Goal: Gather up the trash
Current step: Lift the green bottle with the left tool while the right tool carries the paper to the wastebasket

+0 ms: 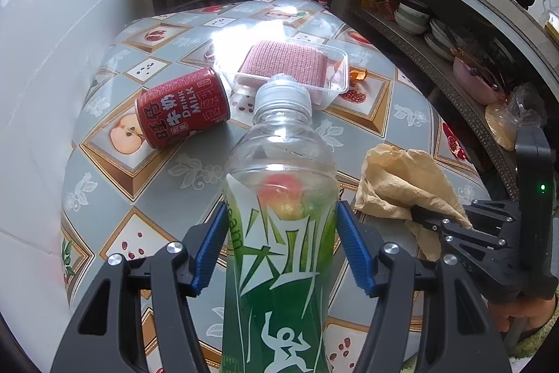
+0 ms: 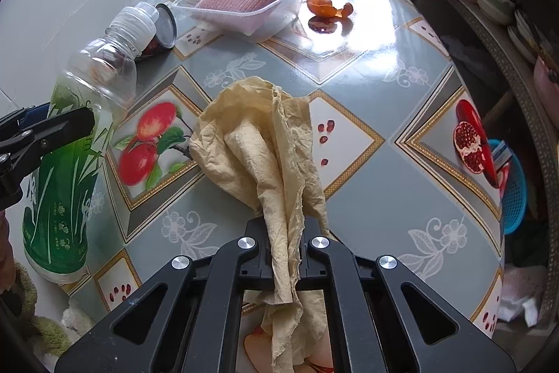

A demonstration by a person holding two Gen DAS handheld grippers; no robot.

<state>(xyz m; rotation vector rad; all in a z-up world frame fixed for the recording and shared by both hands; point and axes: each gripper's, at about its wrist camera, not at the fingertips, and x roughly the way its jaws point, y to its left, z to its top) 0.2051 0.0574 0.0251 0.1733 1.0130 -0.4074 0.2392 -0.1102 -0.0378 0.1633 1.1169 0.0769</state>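
Claws first: left claw [image 1: 281, 245] has its blue pads squeezed on a green-label plastic bottle [image 1: 279, 233], and the right claw [image 2: 284, 245] is pinched tight on a crumpled brown paper napkin [image 2: 265, 142] still draped on the table [image 2: 367, 114]. So two bits are in hand, neither binned yet as far as I can see. Left lying: red milk can [image 1: 181, 107], clear tray [image 1: 300, 65] with a pink pad inside, orange peel [image 2: 326, 6]. Fruit-print oilcloth, white tiled wall [image 1: 52, 58], shelves [image 1: 454, 65] of bowls beside.

Empty green-label bottle [image 1: 279, 233] upright between my left fingers [image 1: 209, 250]; crumpled tan paper [image 2: 265, 149] pinched in my right fingers [image 2: 260, 254]; red can [image 1: 183, 107] lying beyond.
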